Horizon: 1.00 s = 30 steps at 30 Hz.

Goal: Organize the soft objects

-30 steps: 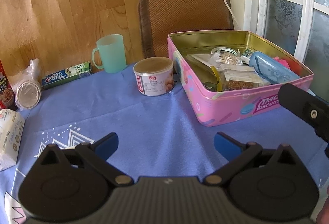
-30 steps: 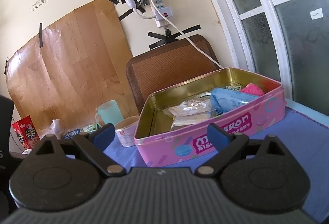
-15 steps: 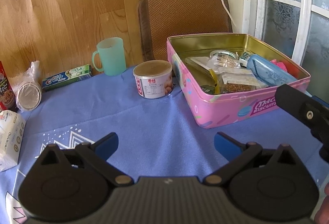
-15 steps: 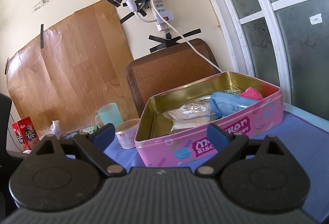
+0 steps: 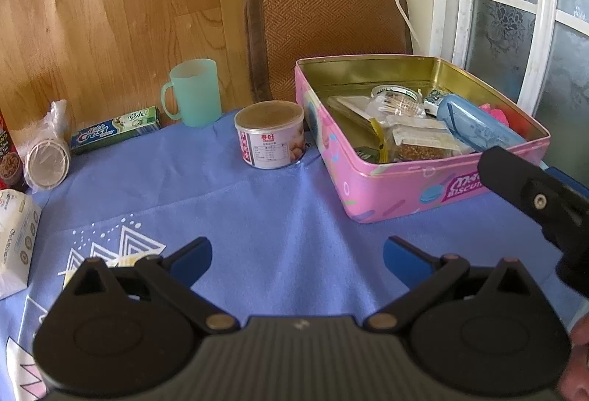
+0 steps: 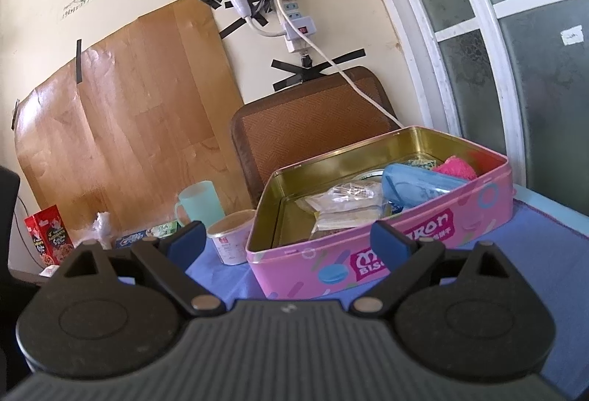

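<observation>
Pink biscuit tin stands lidless on the blue cloth, already holding soft packets and a pink fluffy thing, while the left gripper and right gripper hover spread and empty, probably ready to fetch more.

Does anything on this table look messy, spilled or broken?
Nothing is spilled or broken. The blue tablecloth wrinkles beside the food can, and the pink biscuit tin sits open, loosely piled with packets.
</observation>
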### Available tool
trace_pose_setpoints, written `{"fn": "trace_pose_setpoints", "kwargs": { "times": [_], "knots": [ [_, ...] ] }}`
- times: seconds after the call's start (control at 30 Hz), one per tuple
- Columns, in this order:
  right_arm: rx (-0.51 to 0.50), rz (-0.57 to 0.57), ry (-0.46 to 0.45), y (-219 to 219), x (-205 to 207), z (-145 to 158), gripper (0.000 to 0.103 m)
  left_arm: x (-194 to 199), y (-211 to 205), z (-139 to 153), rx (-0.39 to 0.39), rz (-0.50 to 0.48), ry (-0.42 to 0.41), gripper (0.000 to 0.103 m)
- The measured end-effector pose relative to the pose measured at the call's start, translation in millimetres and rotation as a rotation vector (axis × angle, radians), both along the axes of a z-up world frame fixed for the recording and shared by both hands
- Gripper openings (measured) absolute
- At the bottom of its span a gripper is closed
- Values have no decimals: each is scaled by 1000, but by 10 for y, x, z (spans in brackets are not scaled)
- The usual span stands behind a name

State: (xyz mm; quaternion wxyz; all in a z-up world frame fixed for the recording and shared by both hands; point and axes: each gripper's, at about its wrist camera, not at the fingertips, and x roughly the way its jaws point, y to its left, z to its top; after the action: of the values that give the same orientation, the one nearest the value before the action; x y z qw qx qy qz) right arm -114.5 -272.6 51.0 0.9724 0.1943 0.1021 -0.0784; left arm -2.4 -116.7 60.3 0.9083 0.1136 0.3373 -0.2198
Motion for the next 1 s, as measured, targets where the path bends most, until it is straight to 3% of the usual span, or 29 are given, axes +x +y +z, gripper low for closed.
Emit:
{"fn": "trace_pose_setpoints", "kwargs": {
  "times": [1.0],
  "knots": [
    [-5,4,14,57,22,-10,98,64,79,-56,-48,10,46,103]
  ]
}}
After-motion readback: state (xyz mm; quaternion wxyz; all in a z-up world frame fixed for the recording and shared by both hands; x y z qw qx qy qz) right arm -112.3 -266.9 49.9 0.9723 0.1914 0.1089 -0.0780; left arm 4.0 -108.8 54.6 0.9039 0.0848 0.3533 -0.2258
